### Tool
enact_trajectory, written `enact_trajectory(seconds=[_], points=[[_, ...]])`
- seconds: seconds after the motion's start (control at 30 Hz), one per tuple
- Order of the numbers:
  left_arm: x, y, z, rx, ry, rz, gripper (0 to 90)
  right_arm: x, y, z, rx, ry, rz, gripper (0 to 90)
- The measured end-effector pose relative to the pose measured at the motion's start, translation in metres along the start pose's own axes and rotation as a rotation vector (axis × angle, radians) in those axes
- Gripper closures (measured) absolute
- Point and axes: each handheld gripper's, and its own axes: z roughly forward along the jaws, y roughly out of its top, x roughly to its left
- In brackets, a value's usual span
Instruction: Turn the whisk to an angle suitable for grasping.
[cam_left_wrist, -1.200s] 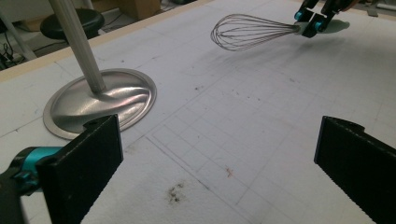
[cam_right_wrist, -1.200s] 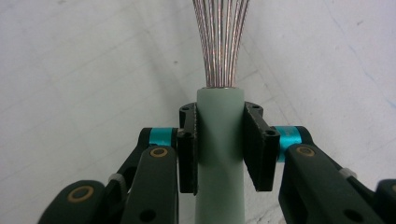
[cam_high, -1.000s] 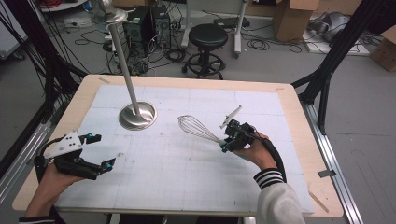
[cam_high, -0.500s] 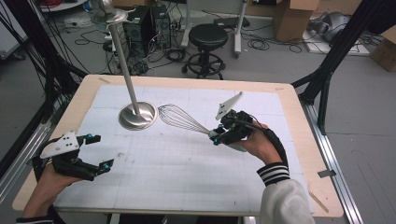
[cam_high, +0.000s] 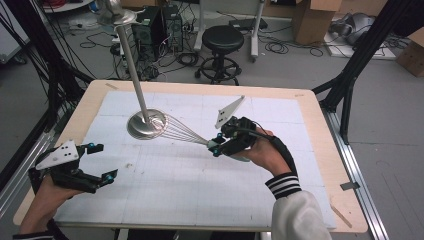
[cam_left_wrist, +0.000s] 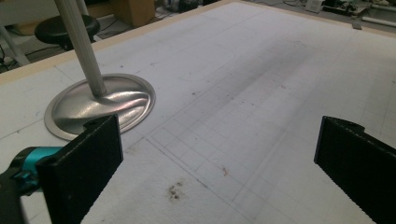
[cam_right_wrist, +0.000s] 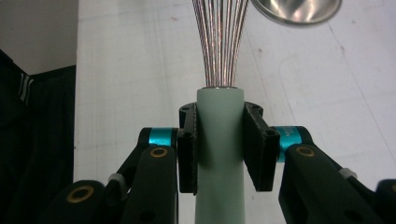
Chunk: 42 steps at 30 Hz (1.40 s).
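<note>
Whisk has come up off the mat toward the stand base: pale green handle, thin wire loops. Right gripper clamps the handle, pointing left; left gripper idle, jaws spread.

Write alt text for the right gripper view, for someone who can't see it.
The right gripper has its two black jaws shut on the pale green handle of a whisk, whose wires fan upward over a white gridded table. A shiny metal stand base sits at the top edge.
</note>
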Motion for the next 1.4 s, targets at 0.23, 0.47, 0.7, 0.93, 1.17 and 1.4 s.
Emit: enact_trajectory(seconds=[0.23, 0.47, 0.7, 0.93, 1.17, 1.4], points=[[0.001, 0.000, -0.003, -0.003, 0.003, 0.000, 1.7, 0.004, 0.015, 0.014, -0.002, 0.030, -0.025, 69.5], [0.001, 0.000, -0.005, -0.009, 0.005, 0.003, 1.8, 0.013, 0.027, 0.038, 0.012, 0.058, -0.032, 69.5], [0.001, 0.000, -0.006, -0.010, 0.002, 0.001, 1.8, 0.017, 0.031, 0.063, 0.020, 0.075, -0.027, 69.5], [0.001, 0.000, -0.006, -0.010, -0.001, 0.001, 1.7, 0.020, 0.034, 0.083, 0.018, 0.108, -0.034, 69.4], [0.001, 0.000, -0.006, -0.013, 0.001, 0.000, 1.7, 0.025, 0.036, 0.103, 0.068, 0.112, -0.030, 69.4], [0.001, 0.000, -0.007, -0.016, 0.001, 0.001, 1.7, 0.030, 0.039, 0.118, 0.085, 0.115, -0.027, 69.4]])
